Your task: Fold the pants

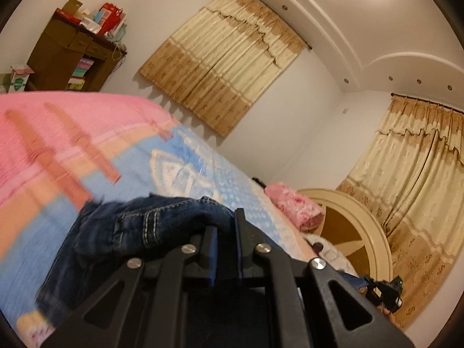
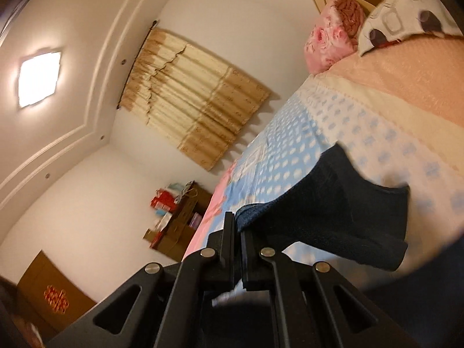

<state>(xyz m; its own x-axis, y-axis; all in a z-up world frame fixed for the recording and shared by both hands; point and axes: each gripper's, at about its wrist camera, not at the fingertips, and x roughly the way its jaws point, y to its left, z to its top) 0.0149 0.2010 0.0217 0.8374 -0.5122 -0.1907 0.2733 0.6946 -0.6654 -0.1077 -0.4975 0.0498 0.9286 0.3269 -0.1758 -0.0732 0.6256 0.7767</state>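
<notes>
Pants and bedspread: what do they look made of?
Pants: looks like dark blue denim, matte, with pale contrast stitching along the seams and a frayed edge. Bedspread: likely a soft woven or knitted cotton-type cover in blue, white, peach and pink; its raised dotted pattern suggests a textured weave. Blur leaves the fibre open.

Pants (image 1: 139, 226): dark denim, pale stitching. Left gripper (image 1: 226, 226): matt black plastic, shiny metal rivets. Bed (image 1: 203, 174) cover: textured woven cloth.

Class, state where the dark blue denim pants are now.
The dark blue denim pants hang over the blue patterned bedspread, pinched by the left gripper and right gripper.
</notes>
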